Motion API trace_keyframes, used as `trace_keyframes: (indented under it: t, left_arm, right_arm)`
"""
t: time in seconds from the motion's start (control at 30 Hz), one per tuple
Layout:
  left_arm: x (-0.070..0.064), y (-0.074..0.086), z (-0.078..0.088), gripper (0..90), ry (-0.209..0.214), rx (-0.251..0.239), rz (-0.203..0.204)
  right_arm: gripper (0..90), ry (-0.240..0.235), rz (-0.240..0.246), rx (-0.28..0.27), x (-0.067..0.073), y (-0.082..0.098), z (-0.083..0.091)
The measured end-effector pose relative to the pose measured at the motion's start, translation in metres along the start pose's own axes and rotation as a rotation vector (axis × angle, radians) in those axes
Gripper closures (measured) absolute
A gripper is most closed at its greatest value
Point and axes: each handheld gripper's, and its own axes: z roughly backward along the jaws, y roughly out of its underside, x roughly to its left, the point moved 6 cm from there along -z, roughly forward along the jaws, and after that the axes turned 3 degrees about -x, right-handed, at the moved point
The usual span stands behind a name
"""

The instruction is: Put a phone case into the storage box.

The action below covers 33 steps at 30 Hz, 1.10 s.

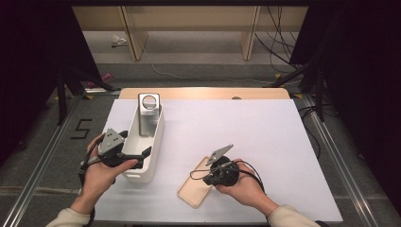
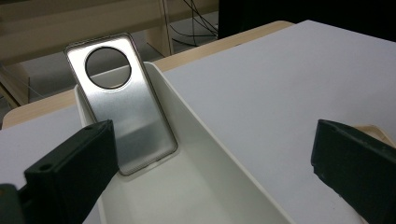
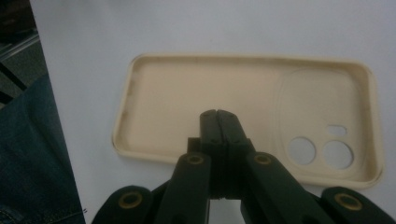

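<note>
Our right gripper (image 3: 217, 114) is closed on nothing, tips over the beige phone case (image 3: 243, 112) lying mid-frame. Our left gripper (image 1: 124, 152), jaws wide, straddles the white bin's (image 1: 153, 137) wall. Judging next: reopen, grab the case's rim.

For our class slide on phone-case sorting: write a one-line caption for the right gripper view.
Shut right tongs hover above the beige phone case, lying inside-up on the white table.
</note>
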Motion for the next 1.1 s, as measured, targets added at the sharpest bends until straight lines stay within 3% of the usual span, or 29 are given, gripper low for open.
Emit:
trace_keyframes:
  t: [0.6,1.1]
  left_arm:
    - [-0.001,0.000,-0.001,0.4,0.011,-0.013,-0.002]
    - [-0.003,0.001,-0.002,0.4,0.018,-0.011,-0.003]
  right_arm:
    - [90.0,0.005,-0.016,0.082,0.001,0.002,-0.015]
    - [90.0,0.005,0.003,0.137,0.002,0.005,-0.020]
